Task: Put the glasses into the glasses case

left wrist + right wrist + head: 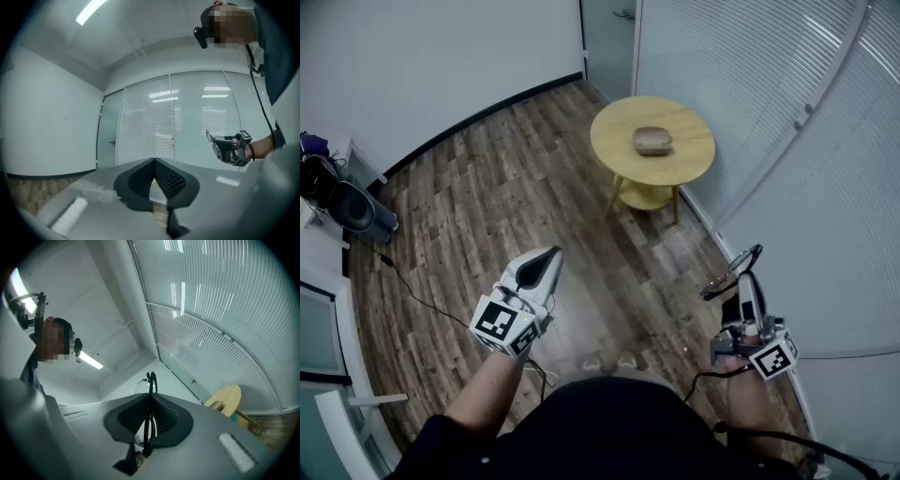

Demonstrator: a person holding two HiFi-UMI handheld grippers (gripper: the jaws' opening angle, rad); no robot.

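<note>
A tan glasses case (pixel 652 141) lies shut on a round wooden table (pixel 614 150) across the room, far from both grippers. My right gripper (pixel 748 281) is raised at the lower right and shut on a pair of dark-framed glasses (pixel 729 273). In the right gripper view the glasses (pixel 151 380) stand edge-on between the pads of the right gripper (pixel 150 398), with the table (pixel 229 399) at the right. My left gripper (pixel 549 255) points forward over the floor, jaws together with nothing in them. The left gripper (pixel 153 161) sees the glasses (pixel 210 137) in the other gripper.
Wood-plank floor lies between me and the table. Glass walls with white blinds (pixel 787 112) run along the right. A black speaker (pixel 352 208) and a floor cable (pixel 422 302) are at the left, beside white furniture (pixel 323 375). A lower shelf (pixel 645 197) sits under the tabletop.
</note>
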